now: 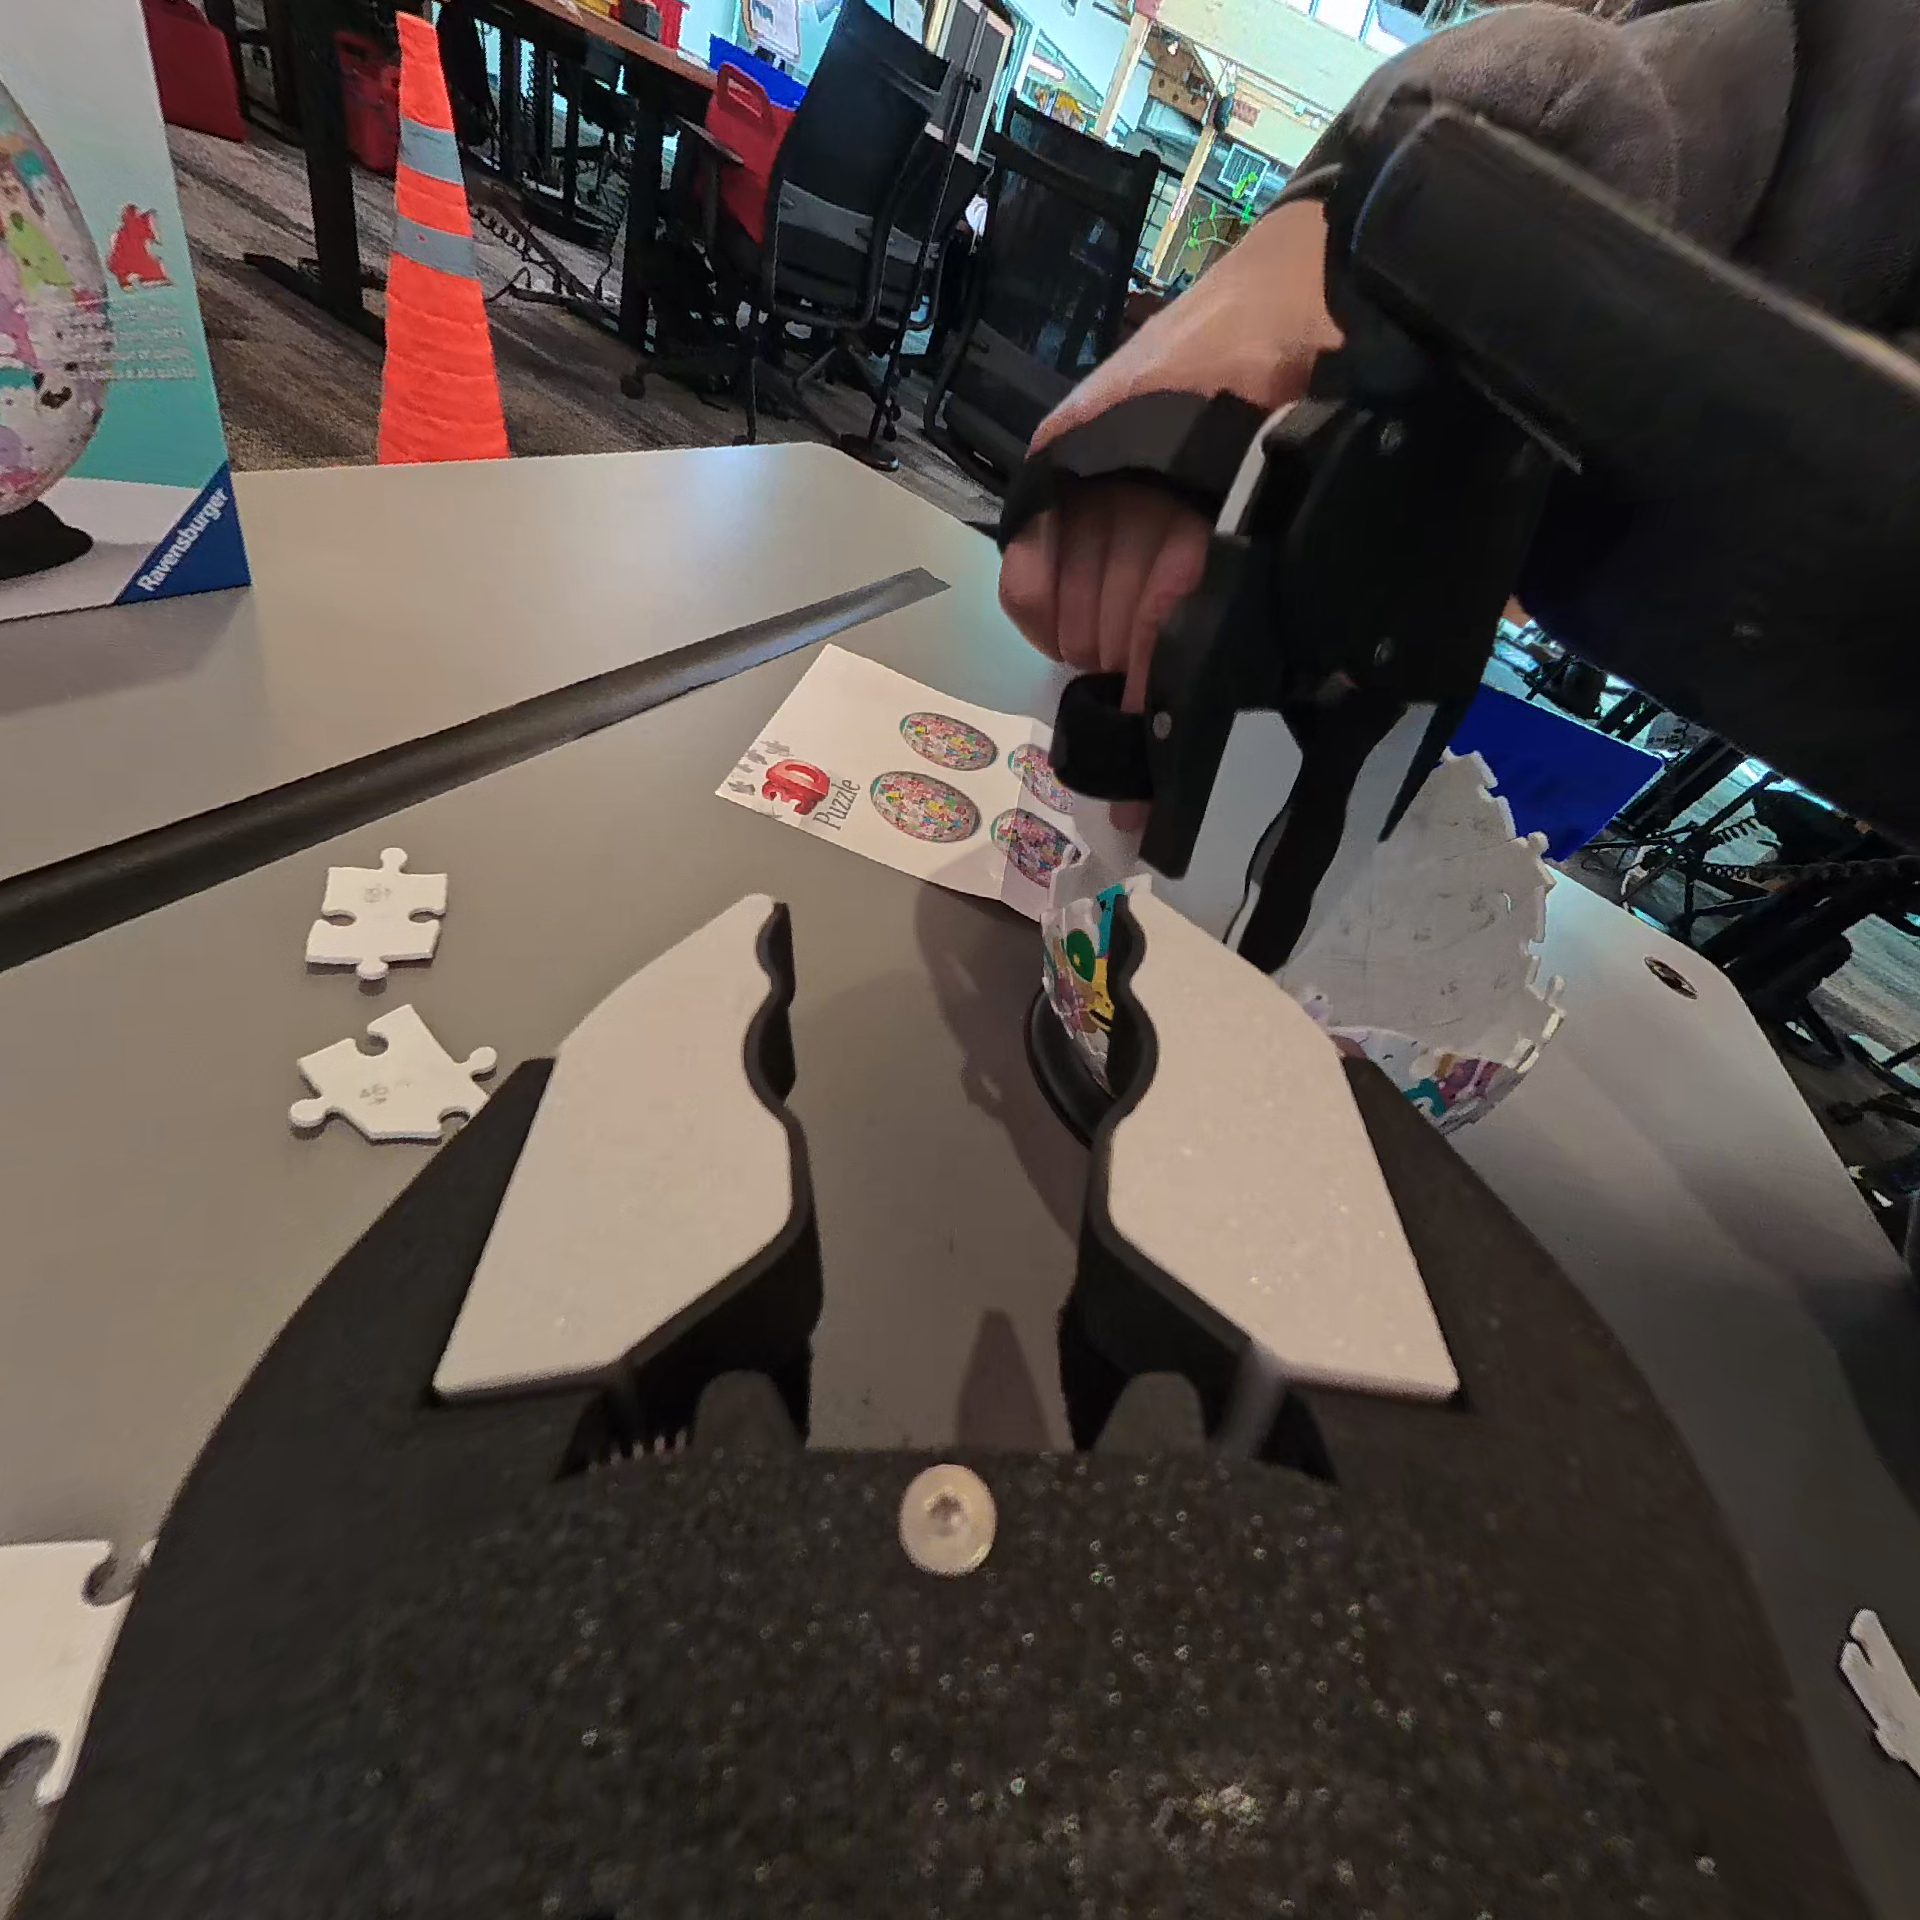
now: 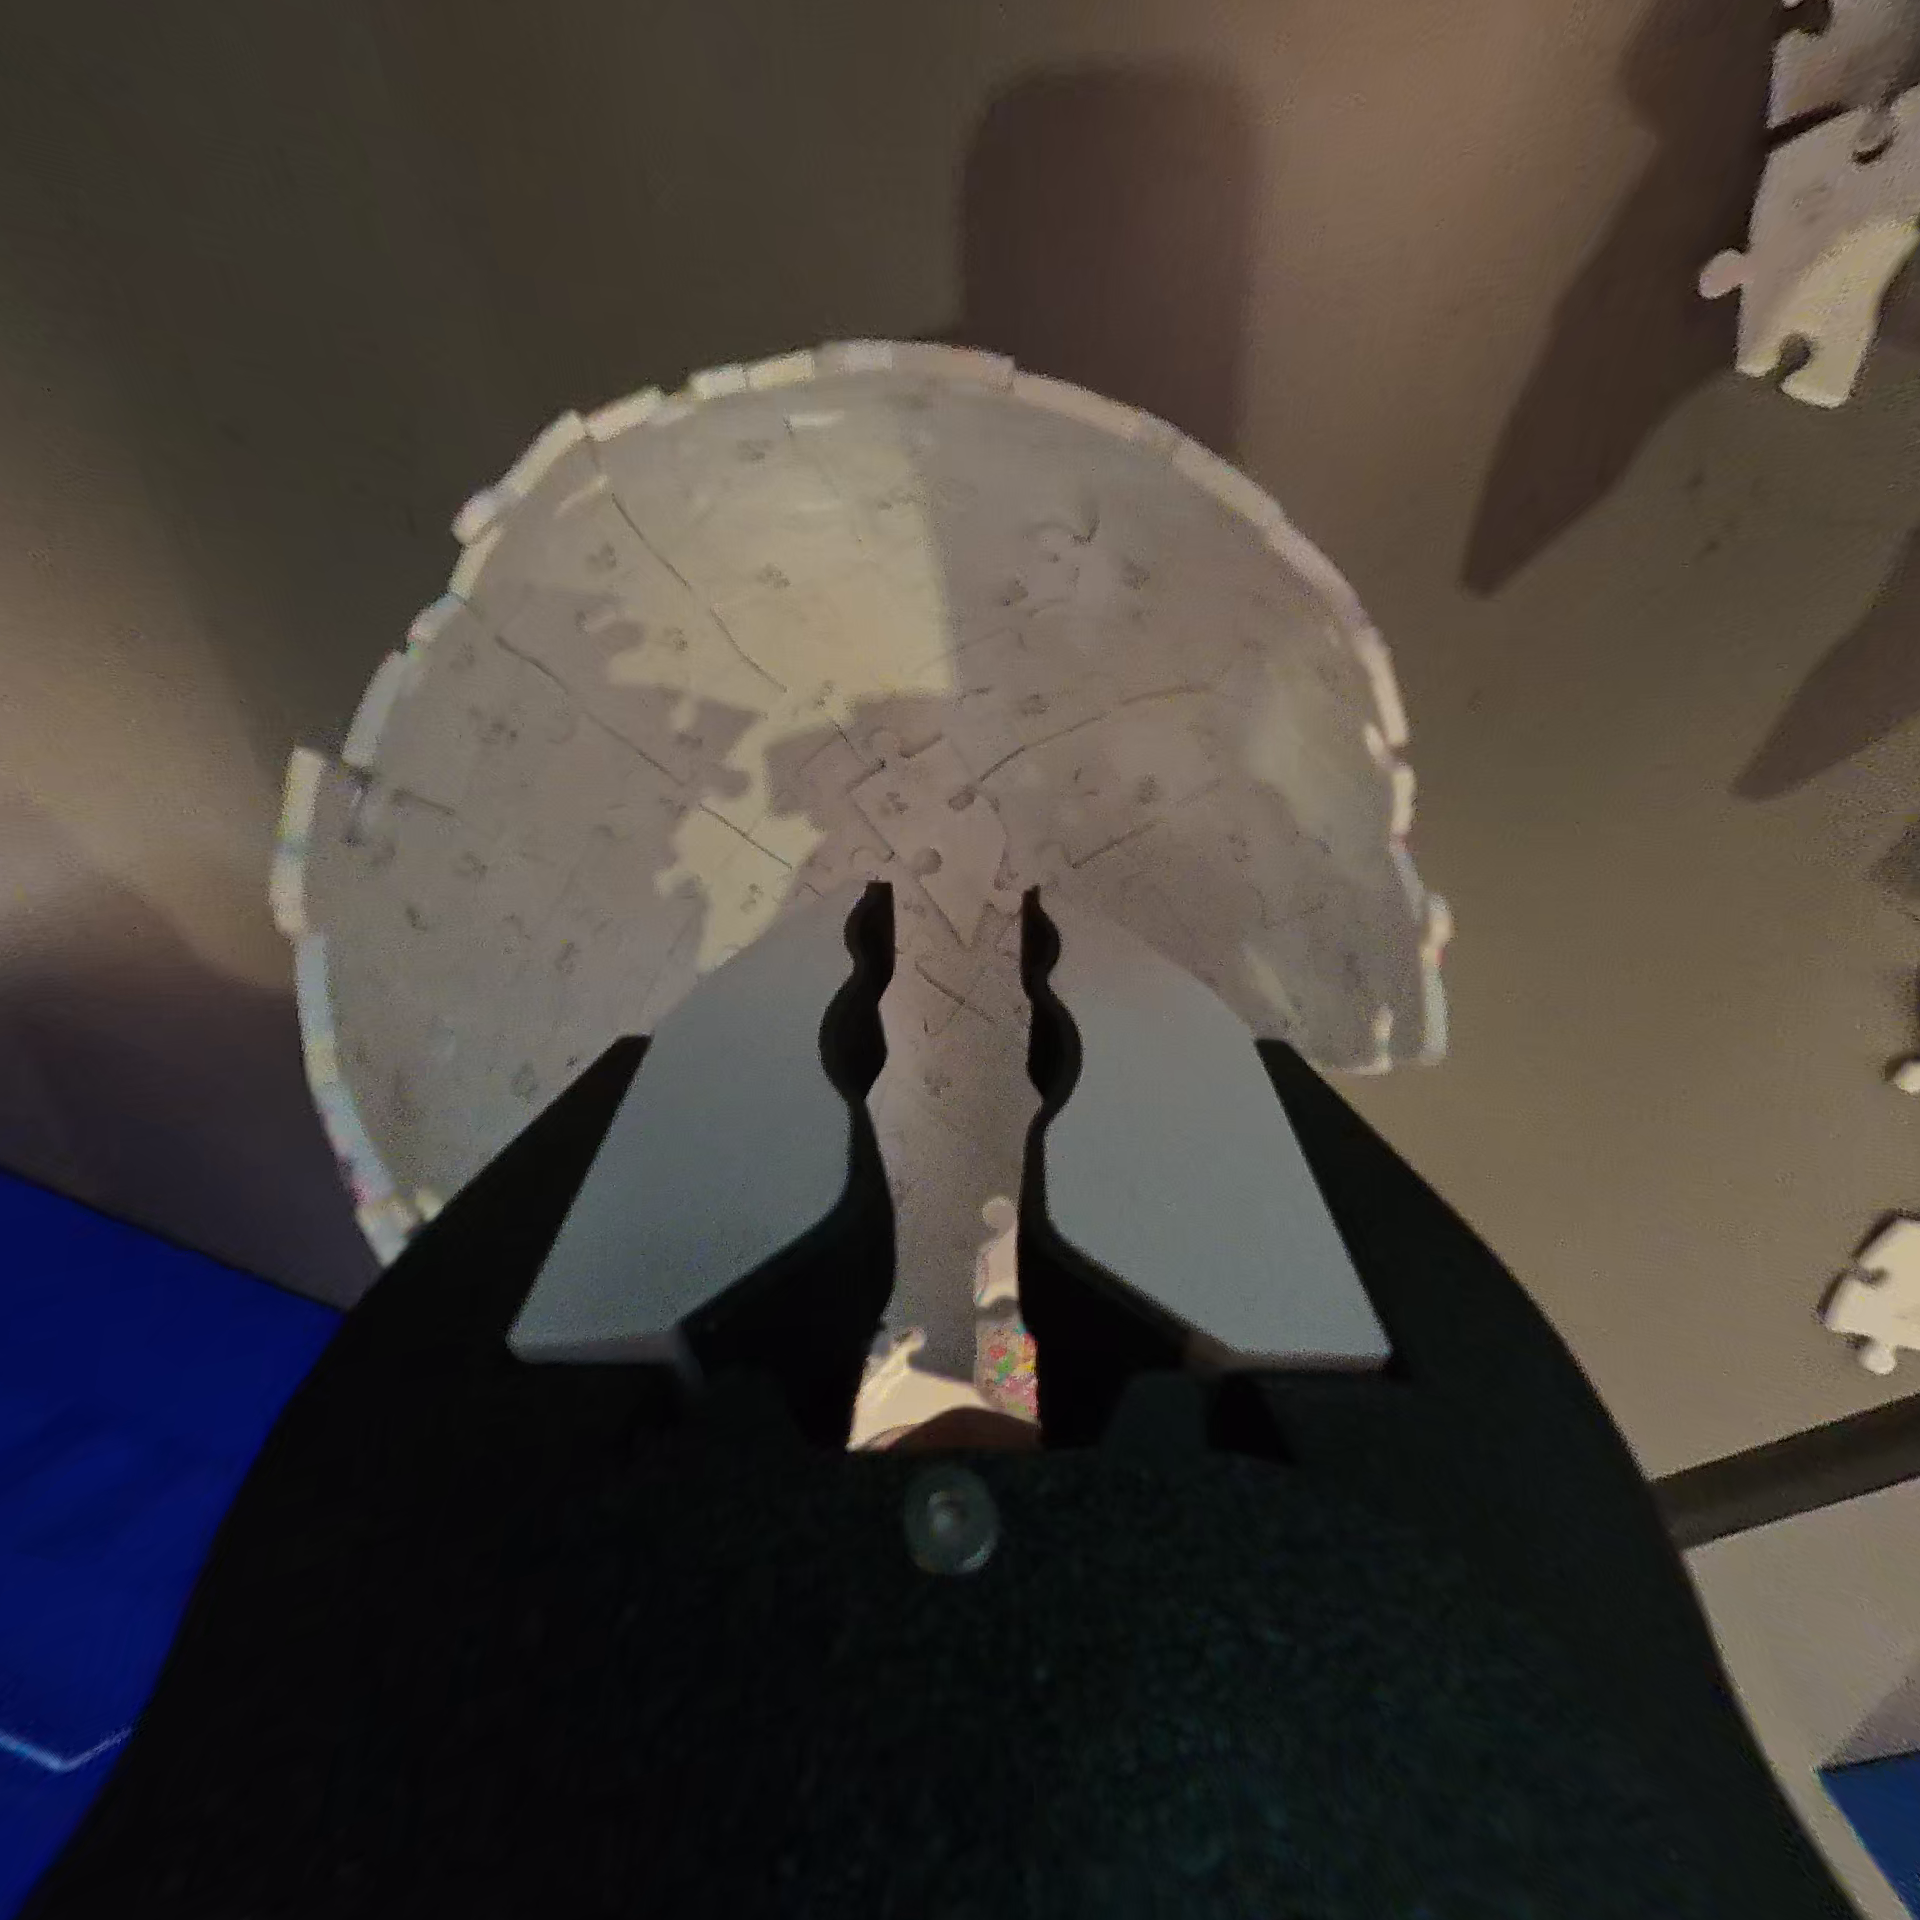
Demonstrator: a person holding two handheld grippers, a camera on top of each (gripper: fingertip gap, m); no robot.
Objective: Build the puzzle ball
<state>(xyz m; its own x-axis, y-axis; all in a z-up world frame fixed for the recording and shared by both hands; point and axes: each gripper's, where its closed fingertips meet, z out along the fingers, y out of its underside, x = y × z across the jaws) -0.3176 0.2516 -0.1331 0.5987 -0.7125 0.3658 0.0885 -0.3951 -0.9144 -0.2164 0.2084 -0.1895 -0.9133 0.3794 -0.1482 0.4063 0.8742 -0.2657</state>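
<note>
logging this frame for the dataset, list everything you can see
half-built puzzle ball shell: one, white inside, colourful outside, on a black ring stand, table's right
loose white jigsaw pieces: two near left, more at the edges
printed instruction sheet: one, white, mid-table
puzzle box: one, teal, far left
traffic cone: one, orange, floor behind
grey table: one
left claw: open, empty
right claw: open, reaching inside the shell

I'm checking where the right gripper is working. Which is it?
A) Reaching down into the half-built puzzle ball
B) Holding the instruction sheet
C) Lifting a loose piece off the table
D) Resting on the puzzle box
A: the right gripper points down into the white inside of the half-built puzzle ball, its fingers apart and holding nothing.
</note>
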